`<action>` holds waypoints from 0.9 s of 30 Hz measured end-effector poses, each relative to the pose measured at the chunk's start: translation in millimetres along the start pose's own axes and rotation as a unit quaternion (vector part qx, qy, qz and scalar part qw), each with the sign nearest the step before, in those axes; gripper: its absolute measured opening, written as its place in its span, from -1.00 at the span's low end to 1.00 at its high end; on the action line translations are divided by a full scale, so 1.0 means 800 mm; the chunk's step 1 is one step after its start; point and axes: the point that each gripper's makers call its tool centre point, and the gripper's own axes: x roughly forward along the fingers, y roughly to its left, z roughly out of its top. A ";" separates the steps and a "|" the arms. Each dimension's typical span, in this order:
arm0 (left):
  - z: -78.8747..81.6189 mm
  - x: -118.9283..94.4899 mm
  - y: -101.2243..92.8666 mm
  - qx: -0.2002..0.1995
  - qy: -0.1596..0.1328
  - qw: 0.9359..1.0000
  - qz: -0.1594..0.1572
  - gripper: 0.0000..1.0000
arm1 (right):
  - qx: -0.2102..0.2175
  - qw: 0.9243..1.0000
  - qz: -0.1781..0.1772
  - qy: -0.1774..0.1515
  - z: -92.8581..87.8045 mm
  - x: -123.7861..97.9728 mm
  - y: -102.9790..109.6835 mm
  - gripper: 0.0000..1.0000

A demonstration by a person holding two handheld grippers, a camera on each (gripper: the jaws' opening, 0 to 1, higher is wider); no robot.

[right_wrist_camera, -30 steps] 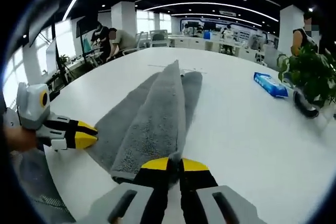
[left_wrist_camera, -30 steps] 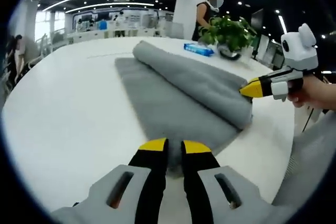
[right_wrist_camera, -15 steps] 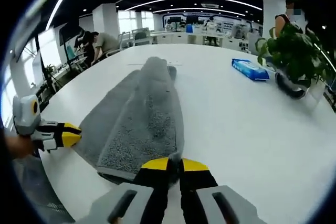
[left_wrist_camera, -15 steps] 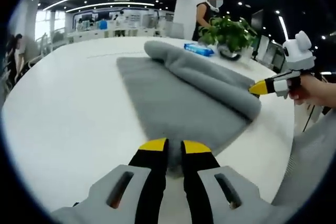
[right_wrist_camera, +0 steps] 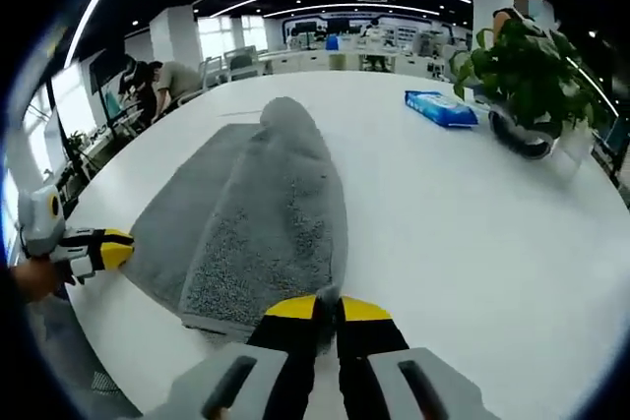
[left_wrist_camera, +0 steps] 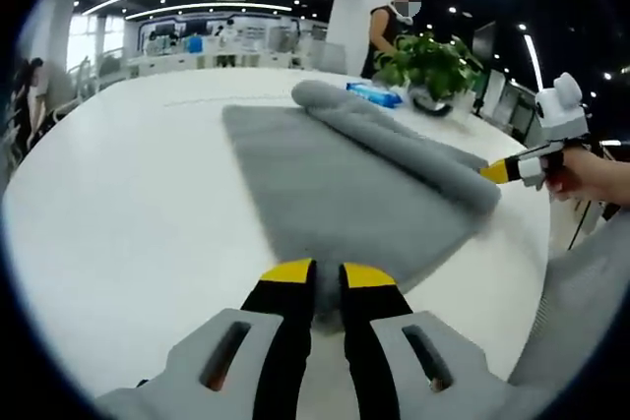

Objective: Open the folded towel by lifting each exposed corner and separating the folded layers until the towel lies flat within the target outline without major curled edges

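Towel (left_wrist_camera: 345,194) lies on the white table (left_wrist_camera: 128,213), its upper layer still doubled over the lower. My left gripper (left_wrist_camera: 328,274) pinches the near corner, jaws pressed together on the cloth; my right gripper (right_wrist_camera: 326,309) pinches the corner of the upper layer in the same way. To unfold cleanly, I should carry the right corner low and sideways, away from the left, with even tension while the left anchors. The towel's long axis runs away from me toward the blue packet (right_wrist_camera: 440,108).
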 end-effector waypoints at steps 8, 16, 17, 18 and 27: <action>0.000 0.000 0.000 0.001 0.001 1.000 -0.001 -0.80 | 0.015 1.000 -0.025 0.012 -0.011 -0.008 -0.021 -0.93; -0.001 -0.002 0.001 0.017 0.010 1.000 0.007 -0.80 | 0.046 0.998 -0.039 0.014 -0.018 -0.010 -0.033 -0.93; -0.001 -0.002 0.001 0.016 0.011 1.000 0.008 -0.80 | 0.047 0.998 -0.039 0.013 -0.018 -0.010 -0.033 -0.92; -0.001 -0.002 0.001 0.016 0.011 1.000 0.008 -0.80 | 0.046 0.998 -0.043 0.012 -0.018 -0.010 -0.035 -0.91; -0.001 -0.002 0.001 -0.002 0.010 1.000 0.008 -0.80 | 0.101 0.994 -0.044 -0.022 -0.009 -0.013 -0.046 -0.77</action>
